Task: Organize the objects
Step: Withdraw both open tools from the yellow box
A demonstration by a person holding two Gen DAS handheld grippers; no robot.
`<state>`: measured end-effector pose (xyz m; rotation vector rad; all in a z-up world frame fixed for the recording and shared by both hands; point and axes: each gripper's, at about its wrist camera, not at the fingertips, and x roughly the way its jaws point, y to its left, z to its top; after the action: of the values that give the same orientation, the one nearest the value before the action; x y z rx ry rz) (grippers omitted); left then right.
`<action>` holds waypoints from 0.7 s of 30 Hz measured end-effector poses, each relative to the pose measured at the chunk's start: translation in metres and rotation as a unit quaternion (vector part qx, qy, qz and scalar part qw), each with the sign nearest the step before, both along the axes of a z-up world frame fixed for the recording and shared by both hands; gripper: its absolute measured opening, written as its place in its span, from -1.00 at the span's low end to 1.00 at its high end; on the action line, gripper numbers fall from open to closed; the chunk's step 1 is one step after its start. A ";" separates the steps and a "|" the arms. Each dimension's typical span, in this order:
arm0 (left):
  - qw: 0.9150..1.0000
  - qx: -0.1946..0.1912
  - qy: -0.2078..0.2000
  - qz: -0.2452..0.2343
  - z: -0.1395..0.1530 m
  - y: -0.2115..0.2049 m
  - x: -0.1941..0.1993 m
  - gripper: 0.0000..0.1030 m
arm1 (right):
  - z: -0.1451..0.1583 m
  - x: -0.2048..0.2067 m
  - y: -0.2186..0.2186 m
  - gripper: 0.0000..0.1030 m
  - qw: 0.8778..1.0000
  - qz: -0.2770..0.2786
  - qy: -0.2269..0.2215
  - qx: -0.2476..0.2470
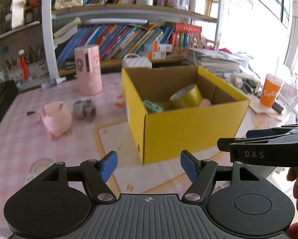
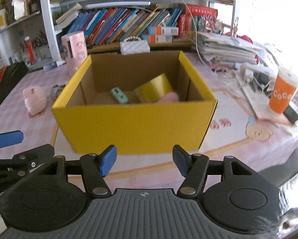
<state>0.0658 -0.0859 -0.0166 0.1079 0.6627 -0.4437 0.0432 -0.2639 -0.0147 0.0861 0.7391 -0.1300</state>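
Observation:
A yellow cardboard box [image 1: 188,131] [image 2: 137,127] stands open on the pink table. Inside lie a gold tape roll [image 1: 186,96] [image 2: 155,89], a mint green item [image 1: 153,106] [image 2: 119,95] and a pink item [image 2: 168,97]. On the table left of the box are a pink plush toy [image 1: 56,117] [image 2: 34,99] and a small grey-pink object [image 1: 84,110]. A tall pink cylinder [image 1: 88,69] [image 2: 75,49] stands behind them. My left gripper [image 1: 149,166] is open and empty, in front of the box's near left corner. My right gripper [image 2: 144,162] is open and empty, in front of the box.
An orange cup [image 1: 270,92] [image 2: 284,93] stands at the right among papers and cables. A bookshelf [image 1: 129,39] runs along the back. A white quilted purse [image 2: 135,45] sits behind the box. A black object [image 2: 7,81] lies at the far left edge.

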 end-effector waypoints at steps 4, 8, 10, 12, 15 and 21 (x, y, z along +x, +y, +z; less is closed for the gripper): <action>1.000 0.001 0.010 0.001 -0.003 0.013 -0.010 0.40 | -0.004 -0.012 0.011 0.16 1.000 -0.002 0.008 0.006; 1.000 0.003 0.017 0.001 -0.005 0.024 -0.018 0.42 | -0.007 -0.022 0.024 0.19 1.000 -0.001 0.017 0.010; 1.000 0.005 0.019 0.001 -0.006 0.030 -0.023 0.42 | -0.009 -0.026 0.031 0.21 1.000 0.002 0.020 0.014; 1.000 0.006 0.021 0.002 -0.007 0.035 -0.027 0.42 | -0.010 -0.029 0.038 0.22 1.000 0.006 0.024 0.016; 1.000 0.007 0.024 0.006 -0.008 0.044 -0.033 0.43 | -0.013 -0.034 0.049 0.23 0.999 0.016 0.028 0.018; 0.999 0.007 0.030 0.024 -0.010 0.065 -0.042 0.43 | -0.020 -0.038 0.072 0.30 0.998 0.037 0.048 0.025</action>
<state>0.0238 -0.0214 -0.0263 0.0928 0.7259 -0.3979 0.0057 -0.1921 -0.0352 0.1004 0.8409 -0.0448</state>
